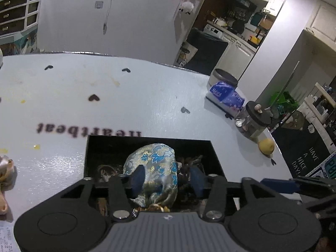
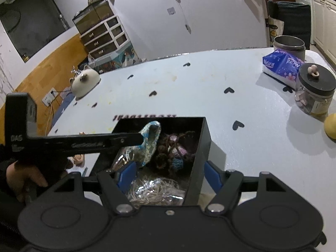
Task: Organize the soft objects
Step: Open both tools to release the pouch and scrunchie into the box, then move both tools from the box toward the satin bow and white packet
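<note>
Left gripper point(image 1: 167, 178) points down into the black box point(image 1: 214, 155) on the white table point(image 1: 147, 96). Its jaws stand apart. The brocade pouch point(image 1: 153, 168) sits between the blue pads point(image 1: 137, 175); the left pad touches the pouch's side, the right pad stands clear of it with a gap showing. No firm pinch is visible. The pouch rests inside the box, upright and bulging, its gathered end nearest the tool.

Right gripper point(image 2: 170, 174) is parted wide and straddles the box's right wall point(image 2: 199, 153), one pad inside, one outside. Whether the pads press on the wall cannot be told. Ahead of its left finger point(image 2: 126, 177) lie a crochet bundle point(image 2: 174, 151) and, closer to the tool, a clear bag of rubber bands point(image 2: 155, 191), both in the box. The pouch point(image 2: 150, 140) is seen beyond, with the left tool's arm point(image 2: 84, 145) crossing in front. A hand point(image 2: 23, 176) holds that tool at far left.

Far right of both tools: a tissue pack point(image 2: 281, 65), a lidded jar point(image 2: 315, 90), a tin point(image 2: 288, 44), a lemon point(image 1: 266, 146). Far left of the right tool: a cat-eared white object point(image 2: 85, 82).
</note>
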`<state>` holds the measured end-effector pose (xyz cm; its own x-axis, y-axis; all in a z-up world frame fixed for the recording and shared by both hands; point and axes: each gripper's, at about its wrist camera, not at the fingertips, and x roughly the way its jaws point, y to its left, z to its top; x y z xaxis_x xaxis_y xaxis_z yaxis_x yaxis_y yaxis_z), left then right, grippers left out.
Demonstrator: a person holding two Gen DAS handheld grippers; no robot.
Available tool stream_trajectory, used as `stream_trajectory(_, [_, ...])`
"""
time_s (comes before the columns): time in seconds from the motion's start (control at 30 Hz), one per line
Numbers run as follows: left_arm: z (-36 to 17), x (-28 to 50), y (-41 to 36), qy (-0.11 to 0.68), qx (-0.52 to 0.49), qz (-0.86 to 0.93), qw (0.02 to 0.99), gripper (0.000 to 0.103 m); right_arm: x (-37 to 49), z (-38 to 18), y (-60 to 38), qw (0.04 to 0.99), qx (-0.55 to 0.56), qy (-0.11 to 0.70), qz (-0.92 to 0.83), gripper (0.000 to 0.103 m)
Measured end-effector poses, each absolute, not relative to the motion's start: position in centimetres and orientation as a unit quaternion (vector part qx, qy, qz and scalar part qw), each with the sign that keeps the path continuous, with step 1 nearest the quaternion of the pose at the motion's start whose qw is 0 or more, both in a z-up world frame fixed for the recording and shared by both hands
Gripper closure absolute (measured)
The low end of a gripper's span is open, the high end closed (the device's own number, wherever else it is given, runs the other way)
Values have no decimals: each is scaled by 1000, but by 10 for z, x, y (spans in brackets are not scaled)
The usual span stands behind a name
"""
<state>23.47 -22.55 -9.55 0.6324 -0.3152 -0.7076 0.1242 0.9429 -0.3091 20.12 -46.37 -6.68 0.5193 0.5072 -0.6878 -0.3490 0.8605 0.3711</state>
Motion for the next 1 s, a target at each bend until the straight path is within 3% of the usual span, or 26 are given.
stream_trajectory(0.23, [-79, 212, -218, 399, -107, -122, 903, 27, 190, -59, -462, 885, 109, 394, 224, 29])
stream_trajectory(0.57, [-63, 185, -202, 377, -95, -92, 917, 0, 172, -46, -461, 914, 109, 345, 181, 18])
stream_trajectory(0.87, [-56, 163, -185, 360, -82, -77, 926, 0, 155, -40, -453, 935, 83, 313, 145, 0])
stream_trajectory(1.0, [-55, 154, -175, 354, -78, -70, 929, 0, 146, -41, -446, 942, 67, 302, 129, 0])
